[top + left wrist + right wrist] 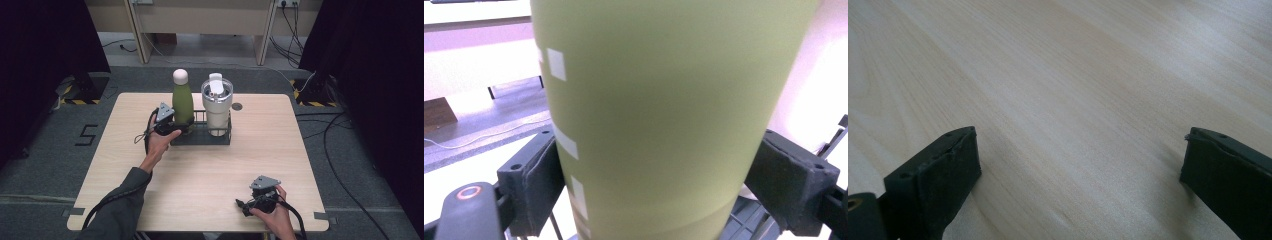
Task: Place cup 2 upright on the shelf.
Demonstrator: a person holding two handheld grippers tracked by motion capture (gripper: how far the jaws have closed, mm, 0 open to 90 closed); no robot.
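The green bottle [183, 104] with its white cap stands upright in the left end of the black wire rack [200, 138] at the far middle of the table [200, 175], just beside a white tumbler [217, 107] in the same rack. My left gripper [172, 122] has its jaws clamped on the bottle's lower body, one pad pressed to each side of it in the left gripper view [654, 120]. I judge the step to be lifting the bottle out; to do it well I should keep the grip firm and pull straight up until the base clears the rack's wires, without nudging the tumbler. My right gripper [250, 204] rests near the table's near edge, jaws spread wide with nothing between them but bare wood.
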